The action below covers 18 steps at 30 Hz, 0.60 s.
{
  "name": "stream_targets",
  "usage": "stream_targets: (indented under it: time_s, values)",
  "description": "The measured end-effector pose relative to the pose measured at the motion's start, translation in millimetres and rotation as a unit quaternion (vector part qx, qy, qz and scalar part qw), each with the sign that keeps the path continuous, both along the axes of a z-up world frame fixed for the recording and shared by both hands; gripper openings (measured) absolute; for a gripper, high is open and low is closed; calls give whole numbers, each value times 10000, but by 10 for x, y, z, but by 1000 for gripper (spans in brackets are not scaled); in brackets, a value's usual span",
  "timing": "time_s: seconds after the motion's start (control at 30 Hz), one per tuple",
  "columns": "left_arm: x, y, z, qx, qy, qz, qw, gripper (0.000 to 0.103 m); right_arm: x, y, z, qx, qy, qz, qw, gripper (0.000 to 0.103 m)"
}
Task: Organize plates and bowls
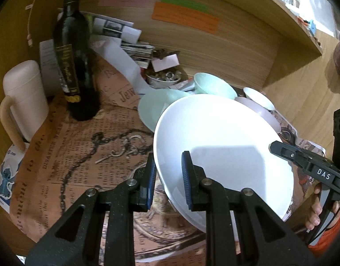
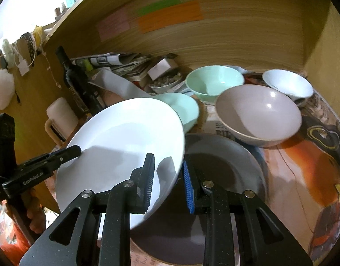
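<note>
The left gripper (image 1: pixel 169 178) pinches the white plate's (image 1: pixel 221 146) left rim, holding it tilted above the newspaper-covered desk (image 1: pixel 85 155). The right gripper (image 2: pixel 167 177) clamps its right rim over a grey plate (image 2: pixel 225 168). Mint bowls (image 2: pixel 214 82), a pinkish bowl (image 2: pixel 258 113) and a white bowl (image 2: pixel 287 84) sit toward the back right corner.

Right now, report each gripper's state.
Left gripper: shut on the large round white plate, gripping its rim.
Right gripper: shut on the same plate's opposite rim.

Bottle (image 1: pixel 74 53) and mug (image 1: pixel 23 102) crowd left, bowls (image 2: pixel 258 115) block right
</note>
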<state>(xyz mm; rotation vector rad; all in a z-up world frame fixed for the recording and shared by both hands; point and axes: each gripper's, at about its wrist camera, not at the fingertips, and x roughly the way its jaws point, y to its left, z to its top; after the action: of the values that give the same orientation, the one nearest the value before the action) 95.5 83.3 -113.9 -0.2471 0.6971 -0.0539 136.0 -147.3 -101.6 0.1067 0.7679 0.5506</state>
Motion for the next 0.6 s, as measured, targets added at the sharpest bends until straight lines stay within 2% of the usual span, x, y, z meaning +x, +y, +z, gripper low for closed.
stream_targets:
  time_s: [0.6]
  values:
    - [155,-560,-104,145,259,-330,9990,22,-85,-564,-162,124,202,-330,9992,23]
